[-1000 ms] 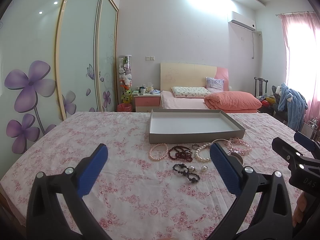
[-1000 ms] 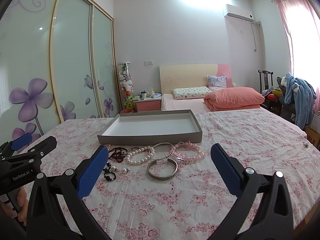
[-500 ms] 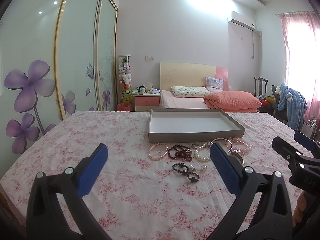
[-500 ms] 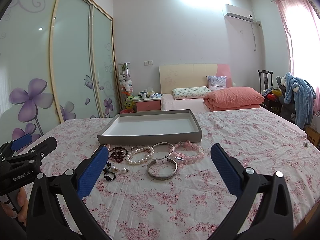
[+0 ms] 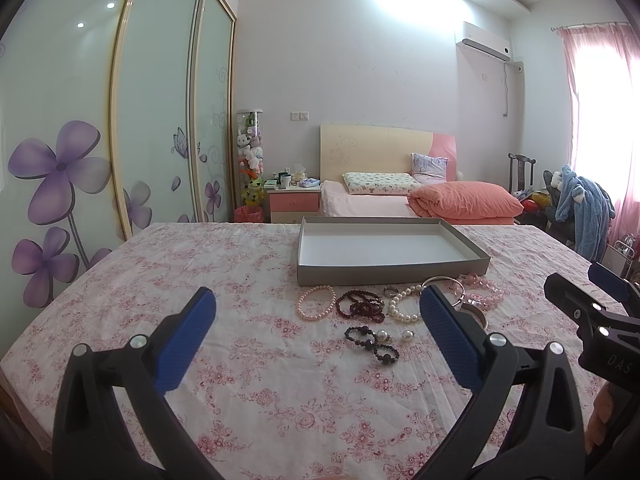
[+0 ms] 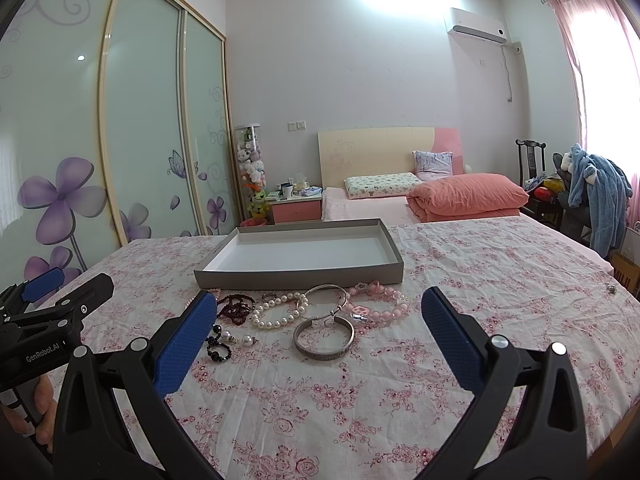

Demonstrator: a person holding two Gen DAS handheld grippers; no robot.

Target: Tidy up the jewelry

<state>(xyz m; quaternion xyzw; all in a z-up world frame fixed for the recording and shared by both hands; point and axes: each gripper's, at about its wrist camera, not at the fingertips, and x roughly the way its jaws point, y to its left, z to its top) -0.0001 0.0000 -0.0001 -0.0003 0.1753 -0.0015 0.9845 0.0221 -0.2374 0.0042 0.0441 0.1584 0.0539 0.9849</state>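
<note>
Bedroom; floral-clothed desk (image 6: pixel 480 280) carrying empty grey tray (image 6: pixel 304 275), jewelry (image 6: pixel 320 312) loose just before it. Nothing has shifted over the last second: left hand-held gripper (image 5: pixel 316 336) and right hand-held gripper (image 6: pixel 320 336) both gape wide, holding nothing. Sorting apparently not begun; small pieces indistinct.

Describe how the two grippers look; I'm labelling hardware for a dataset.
Both grippers, left gripper and right gripper, have black plastic frames with silver screws and blue textured finger pads. White lettering reads "GenRobot.AI" on the left, "DAS" on the right.
</note>
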